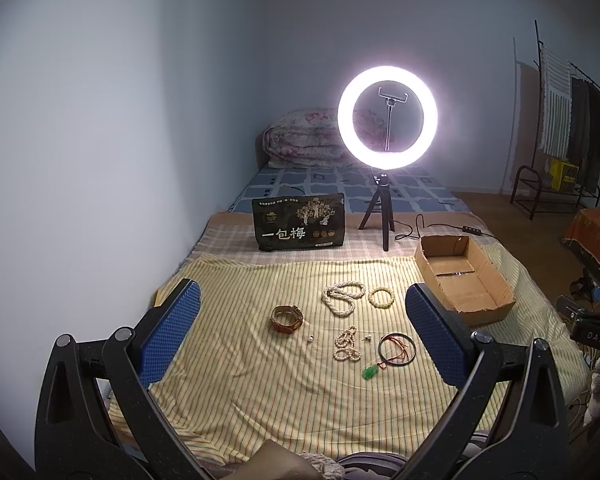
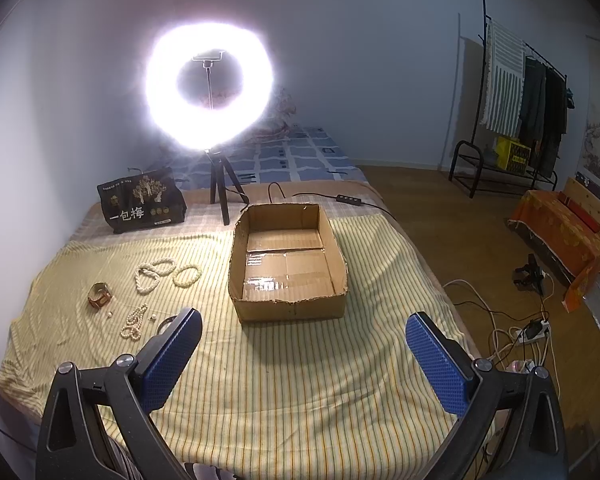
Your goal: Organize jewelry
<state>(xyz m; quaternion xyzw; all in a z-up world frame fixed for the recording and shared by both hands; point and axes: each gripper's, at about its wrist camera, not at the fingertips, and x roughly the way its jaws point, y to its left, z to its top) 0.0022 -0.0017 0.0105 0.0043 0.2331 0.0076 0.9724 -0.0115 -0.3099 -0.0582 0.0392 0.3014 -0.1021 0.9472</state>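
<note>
Starting out, nothing yet packed — left of the empty cardboard box (image 2: 288, 258): leather bracelet (image 1: 287, 319), pearl strands (image 1: 342, 298), black bangle (image 1: 396, 350). Left gripper (image 1: 302, 332) spread wide; right gripper (image 2: 304, 354) likewise. Next, probably: pinching the nearest piece.

Bed (image 1: 260, 400) with jewelry (image 1: 342, 300), cardboard box (image 1: 466, 280)

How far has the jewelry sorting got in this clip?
Nothing looks done: the cardboard box is empty. Nothing is in hand; the left claw and right claw are both open. Left: the watch, bead necklace, bracelet, bangle and other pieces on the striped cloth.
</note>
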